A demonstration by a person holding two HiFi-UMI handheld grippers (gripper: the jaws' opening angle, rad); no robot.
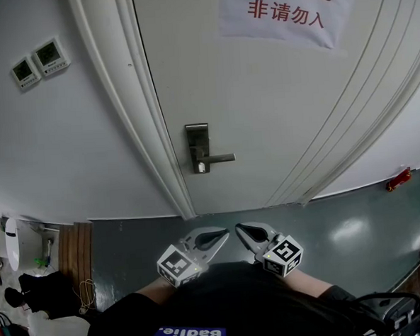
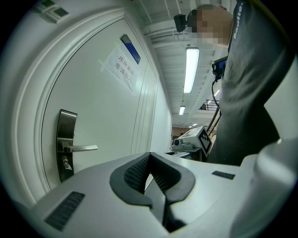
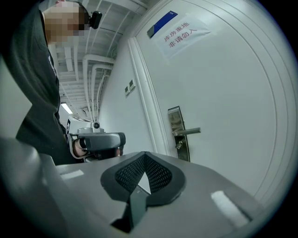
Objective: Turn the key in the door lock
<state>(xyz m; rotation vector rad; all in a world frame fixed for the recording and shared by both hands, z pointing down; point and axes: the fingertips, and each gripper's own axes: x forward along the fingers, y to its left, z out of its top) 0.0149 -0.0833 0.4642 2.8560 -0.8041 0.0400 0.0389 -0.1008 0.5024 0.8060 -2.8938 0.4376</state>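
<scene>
The pale door (image 1: 277, 110) carries a steel lock plate (image 1: 199, 149) with a lever handle (image 1: 221, 157) pointing right. A small key (image 1: 201, 168) sits in the keyhole under the lever. Both grippers are held low by the person's body, well short of the door. My left gripper (image 1: 226, 232) and right gripper (image 1: 237, 229) point their tips at each other, both shut and empty. In the left gripper view the lock plate (image 2: 66, 144) and key (image 2: 68, 164) lie left of the shut left gripper (image 2: 150, 155). The right gripper view shows the key (image 3: 177, 145) beyond the right gripper (image 3: 145, 155).
A paper sign with red print (image 1: 285, 6) hangs high on the door. Two wall control panels (image 1: 40, 62) sit left of the door frame (image 1: 148, 139). A white bin (image 1: 19, 243) and cables lie on the floor at the left; a red object (image 1: 399, 179) lies at the right.
</scene>
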